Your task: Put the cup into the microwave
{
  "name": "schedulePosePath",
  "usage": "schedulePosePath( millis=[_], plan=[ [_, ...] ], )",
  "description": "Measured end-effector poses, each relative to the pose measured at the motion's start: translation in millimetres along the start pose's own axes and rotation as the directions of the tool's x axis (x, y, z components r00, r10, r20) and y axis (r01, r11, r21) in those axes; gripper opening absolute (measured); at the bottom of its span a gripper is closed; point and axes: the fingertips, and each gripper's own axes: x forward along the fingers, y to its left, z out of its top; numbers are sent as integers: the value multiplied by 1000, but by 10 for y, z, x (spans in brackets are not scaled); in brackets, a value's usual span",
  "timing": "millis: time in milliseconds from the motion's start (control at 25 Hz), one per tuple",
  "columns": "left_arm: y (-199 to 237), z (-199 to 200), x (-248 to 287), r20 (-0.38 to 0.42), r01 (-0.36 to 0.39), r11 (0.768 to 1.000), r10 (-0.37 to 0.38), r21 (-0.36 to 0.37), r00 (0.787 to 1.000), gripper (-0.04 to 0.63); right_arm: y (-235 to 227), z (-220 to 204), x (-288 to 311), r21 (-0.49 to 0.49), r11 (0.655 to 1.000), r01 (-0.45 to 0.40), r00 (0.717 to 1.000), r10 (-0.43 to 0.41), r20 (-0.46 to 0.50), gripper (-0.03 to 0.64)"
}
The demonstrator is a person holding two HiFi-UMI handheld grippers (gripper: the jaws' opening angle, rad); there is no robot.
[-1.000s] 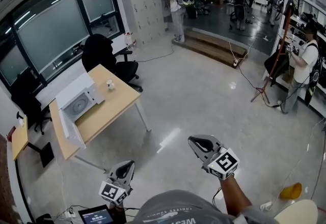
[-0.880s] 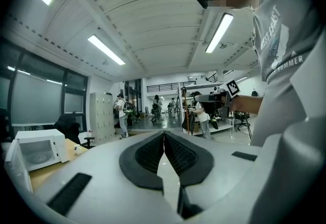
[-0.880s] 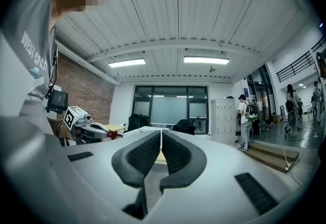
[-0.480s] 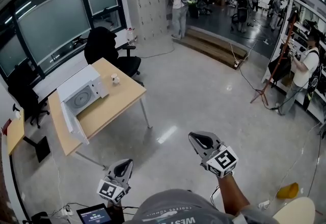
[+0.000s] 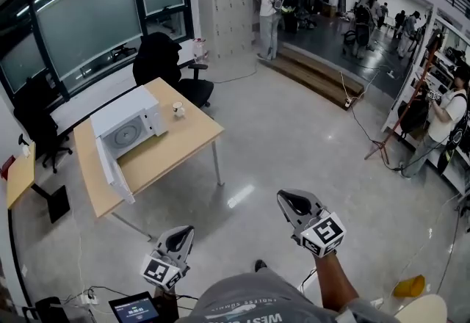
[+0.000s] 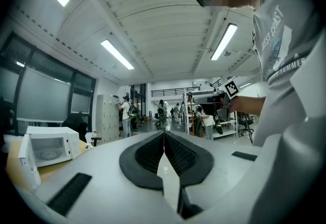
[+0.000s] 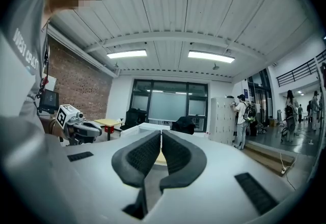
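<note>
Left gripper (image 6: 164, 135): jaws shut, pads meet along the centre line, nothing between them. Right gripper (image 7: 160, 135): same, pads together, empty. Both point roughly level, out over bare floor (image 5: 294, 131), side by side in front of the person's chest (marker cubes face the head camera).

Cup (image 5: 177, 108): not held. It stands upright on the table (image 5: 187, 147), just beside the microwave (image 5: 126, 123), on the side nearer the black chair (image 5: 163, 63). Well apart from both grippers.

Microwave sits near the middle of the table, door (image 5: 111, 171) swung wide open, turntable visible inside. The cavity looks empty (small in the head view, so not certain). In the left gripper view the microwave shows at far left with the door open; in the right gripper view the table edge peeks out just behind the pads.

Farther out: grey lockers (image 5: 228, 2) against the back wall, a person with a backpack (image 5: 270, 2) standing at them. A low wooden step (image 5: 319, 73) runs to the right of them. A small screen (image 5: 134, 310) sits at the bottom edge by the left gripper.
</note>
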Motion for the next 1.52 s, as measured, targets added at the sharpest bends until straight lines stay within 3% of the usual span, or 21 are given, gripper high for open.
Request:
schedulePosePath(
  millis=[400,600,760,1080,1520],
  plan=[
    [428,-115,250,-47,-78,997,77,-19,996,21,-348,-132,721,25,997,-75,997,75,-3,20],
    [761,-136,626,-65,-123,992,123,9,990,21,-716,-115,1286,26,990,-139,990,138,40,20],
    [891,65,1008,-69,-149,989,150,21,986,21,-1090,-17,1539,25,984,-177,983,175,55,20],
    [1318,147,1641,-74,-265,964,266,31,961,21,-1735,-49,2234,27,958,-287,953,283,109,20],
    [1807,12,1874,-122,-337,941,337,25,933,21,-1921,-327,3075,79,924,-375,924,367,106,20]
  ],
)
